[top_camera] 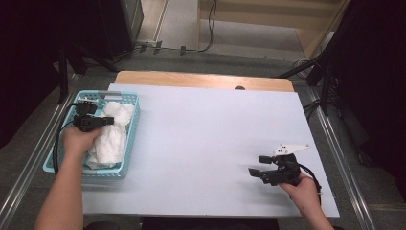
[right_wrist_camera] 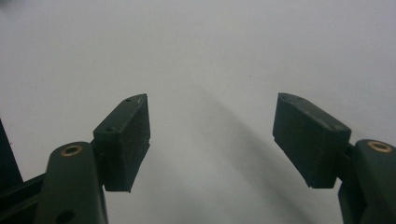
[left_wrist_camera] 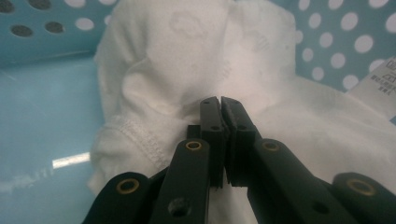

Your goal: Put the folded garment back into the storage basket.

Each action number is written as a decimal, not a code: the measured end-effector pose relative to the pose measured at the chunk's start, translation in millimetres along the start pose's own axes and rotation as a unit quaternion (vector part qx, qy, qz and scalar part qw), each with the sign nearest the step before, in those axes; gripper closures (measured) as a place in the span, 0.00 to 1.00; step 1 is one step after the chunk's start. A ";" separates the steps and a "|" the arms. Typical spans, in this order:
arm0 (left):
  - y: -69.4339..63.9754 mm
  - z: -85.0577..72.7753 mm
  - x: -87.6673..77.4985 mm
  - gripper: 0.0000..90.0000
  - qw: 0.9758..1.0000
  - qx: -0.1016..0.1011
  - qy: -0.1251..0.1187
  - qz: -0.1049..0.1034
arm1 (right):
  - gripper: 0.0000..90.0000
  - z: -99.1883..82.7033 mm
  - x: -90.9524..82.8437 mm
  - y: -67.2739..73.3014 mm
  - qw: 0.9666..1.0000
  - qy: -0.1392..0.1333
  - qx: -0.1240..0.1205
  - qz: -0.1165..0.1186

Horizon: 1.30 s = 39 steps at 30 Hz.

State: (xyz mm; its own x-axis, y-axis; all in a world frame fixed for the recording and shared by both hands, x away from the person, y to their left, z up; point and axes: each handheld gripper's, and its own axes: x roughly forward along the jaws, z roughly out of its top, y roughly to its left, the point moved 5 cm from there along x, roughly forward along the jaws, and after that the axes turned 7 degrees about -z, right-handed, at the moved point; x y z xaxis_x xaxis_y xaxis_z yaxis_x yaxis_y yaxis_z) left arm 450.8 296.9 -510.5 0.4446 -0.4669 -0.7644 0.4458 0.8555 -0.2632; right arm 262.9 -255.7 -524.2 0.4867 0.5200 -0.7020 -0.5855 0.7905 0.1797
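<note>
A light blue perforated basket (top_camera: 128, 98) stands at the table's left edge with crumpled white cloth (top_camera: 112, 139) in it. My left gripper (top_camera: 111, 120) reaches down into the basket over the cloth. In the left gripper view its jaws (left_wrist_camera: 220, 100) stand shut, tips pressed into a fold of the white cloth (left_wrist_camera: 187, 60), with the basket wall (left_wrist_camera: 327, 42) behind. My right gripper (top_camera: 256, 165) rests low over the table near its front right, a hand around it. Its jaws (right_wrist_camera: 212, 135) are spread wide with only bare table between them.
The pale blue table top (top_camera: 206, 129) stretches between the two hands. A wooden strip (top_camera: 201, 79) runs along its far edge. A white printed label (left_wrist_camera: 380, 84) lies against the basket wall. Dark stands and cables stand beyond the table.
</note>
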 end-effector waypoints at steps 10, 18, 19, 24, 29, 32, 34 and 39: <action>-3.8 -0.6 0.0 0.87 1.000 -0.003 -0.006 -0.020 | 0.29 0.3 0.0 0.8 1.000 -0.001 -0.001 -0.001; -11.4 5.6 -12.6 0.73 0.999 -0.008 -0.018 -0.035 | 0.29 0.6 0.3 1.6 1.000 0.001 -0.001 -0.002; -11.8 6.0 -14.3 0.72 0.999 -0.009 -0.015 -0.032 | 0.29 0.6 0.1 1.7 1.000 0.001 -0.001 -0.002; -22.4 10.6 -24.8 0.63 0.998 -0.003 -0.025 -0.054 | 0.29 0.8 -0.3 1.4 1.000 -0.001 0.005 0.004; -34.1 13.8 -32.8 0.54 0.997 0.008 -0.028 -0.076 | 0.29 0.8 -0.2 1.5 1.000 -0.001 0.007 0.006; -37.7 15.0 -36.1 0.50 0.996 0.005 -0.035 -0.085 | 0.29 0.8 -0.3 1.6 1.000 -0.001 0.008 0.005; -42.4 16.1 -37.9 0.46 0.995 0.002 -0.035 -0.093 | 0.29 0.8 0.0 1.3 1.000 -0.001 0.007 0.004; -57.2 20.2 -40.7 0.41 0.994 0.016 -0.033 -0.102 | 0.29 0.8 0.2 1.1 1.000 -0.001 0.007 0.003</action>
State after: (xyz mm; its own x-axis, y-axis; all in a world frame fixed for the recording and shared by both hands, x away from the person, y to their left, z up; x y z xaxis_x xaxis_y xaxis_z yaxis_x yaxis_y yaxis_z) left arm 422.9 262.4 -452.4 0.3916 -0.6445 -0.6568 0.5562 0.7344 -0.3890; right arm 262.9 -254.4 -523.6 0.4842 0.5251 -0.6998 -0.5792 0.7919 0.1934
